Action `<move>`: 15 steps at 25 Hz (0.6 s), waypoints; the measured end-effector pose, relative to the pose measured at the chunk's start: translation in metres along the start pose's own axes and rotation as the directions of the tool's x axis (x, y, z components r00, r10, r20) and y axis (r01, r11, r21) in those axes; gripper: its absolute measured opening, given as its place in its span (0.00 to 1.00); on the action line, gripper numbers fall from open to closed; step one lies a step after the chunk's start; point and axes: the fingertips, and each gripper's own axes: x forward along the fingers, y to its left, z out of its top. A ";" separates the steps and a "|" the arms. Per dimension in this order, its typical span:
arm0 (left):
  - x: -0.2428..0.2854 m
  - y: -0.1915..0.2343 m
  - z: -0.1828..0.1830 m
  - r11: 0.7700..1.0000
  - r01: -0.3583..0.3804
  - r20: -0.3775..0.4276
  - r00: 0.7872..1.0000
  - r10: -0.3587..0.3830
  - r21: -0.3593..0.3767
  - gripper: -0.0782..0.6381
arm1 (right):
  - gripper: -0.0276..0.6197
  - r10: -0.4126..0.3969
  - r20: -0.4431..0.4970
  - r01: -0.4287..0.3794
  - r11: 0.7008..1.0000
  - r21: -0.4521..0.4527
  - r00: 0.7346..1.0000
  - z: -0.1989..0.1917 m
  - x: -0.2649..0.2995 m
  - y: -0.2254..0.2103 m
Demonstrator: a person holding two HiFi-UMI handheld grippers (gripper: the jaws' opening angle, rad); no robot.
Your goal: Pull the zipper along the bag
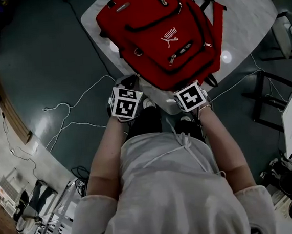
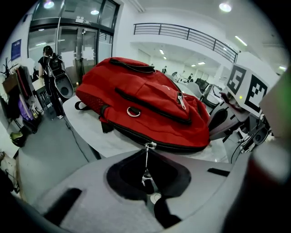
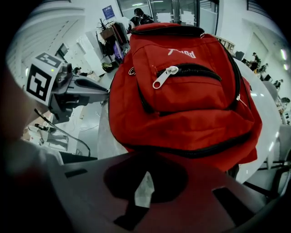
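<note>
A red backpack lies flat on a round white table, its bottom edge toward me. My left gripper is at the near left corner. In the left gripper view its jaws are shut on a thin metal zipper pull, which hangs from the slider on the black zipper along the bag's edge. My right gripper is at the near right edge. In the right gripper view the backpack fills the picture, and the gripper has its jaws nearly together, pinching the fabric of the bottom edge.
White cables trail over the dark floor left of the table. Black chair frames stand to the right. A silver front-pocket zipper pull lies on the bag. A person stands far off by glass doors.
</note>
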 end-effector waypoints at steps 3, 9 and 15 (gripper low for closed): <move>0.001 0.016 0.005 1.000 -0.014 0.001 1.000 0.014 -0.002 0.14 | 0.08 0.009 -0.029 -0.008 1.000 0.010 1.000 -0.003 -0.001 0.000; 0.002 0.043 0.015 0.999 -0.039 0.018 0.999 0.039 -0.016 0.14 | 0.08 0.013 -0.044 -0.012 1.000 0.019 0.999 -0.003 0.000 -0.001; 0.004 0.062 0.026 0.998 -0.054 0.034 0.998 0.054 -0.023 0.14 | 0.08 0.029 -0.063 -0.028 0.999 0.029 0.998 -0.004 0.001 -0.002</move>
